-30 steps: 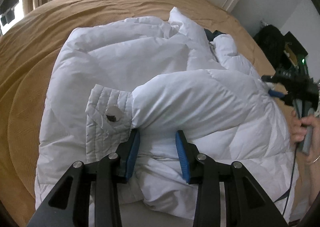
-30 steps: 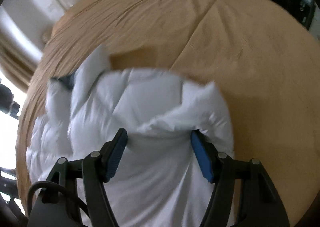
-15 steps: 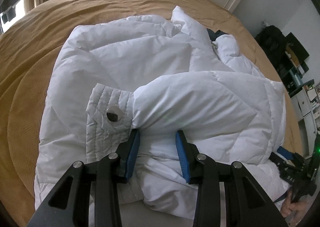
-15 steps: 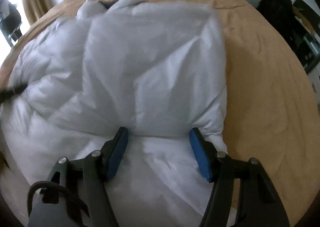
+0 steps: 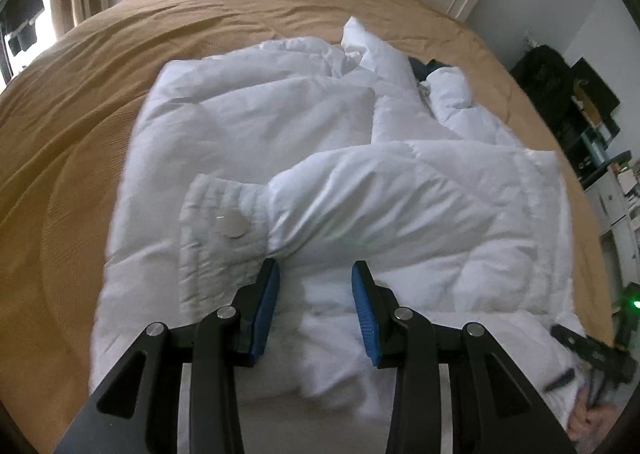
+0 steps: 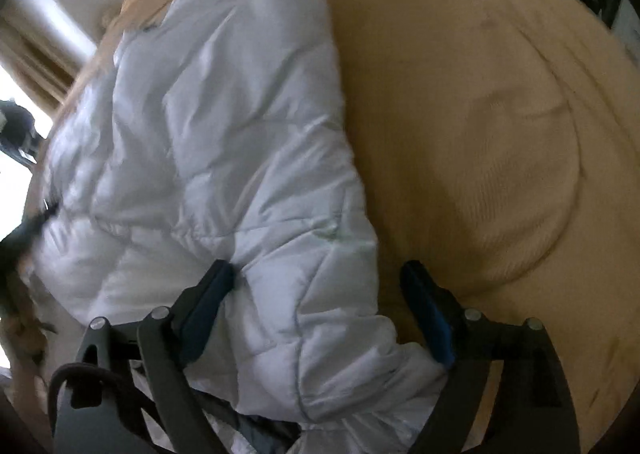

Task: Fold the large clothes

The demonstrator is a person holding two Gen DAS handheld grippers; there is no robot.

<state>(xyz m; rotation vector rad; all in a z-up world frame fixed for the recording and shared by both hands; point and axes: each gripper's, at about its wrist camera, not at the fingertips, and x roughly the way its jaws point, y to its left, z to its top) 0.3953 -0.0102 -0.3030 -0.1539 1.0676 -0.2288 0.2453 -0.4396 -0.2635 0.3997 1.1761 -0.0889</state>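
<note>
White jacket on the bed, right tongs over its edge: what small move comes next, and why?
Probably lift the right tongs clear of the jacket. They are opening, one pad already over bare bedspread, and the sleeve lies folded across the body.

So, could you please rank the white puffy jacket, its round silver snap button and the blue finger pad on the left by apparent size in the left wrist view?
1. White puffy jacket, by far the largest.
2. Blue finger pad, though it is nearest the camera, which inflates it.
3. Round silver snap button, the smallest.
</note>
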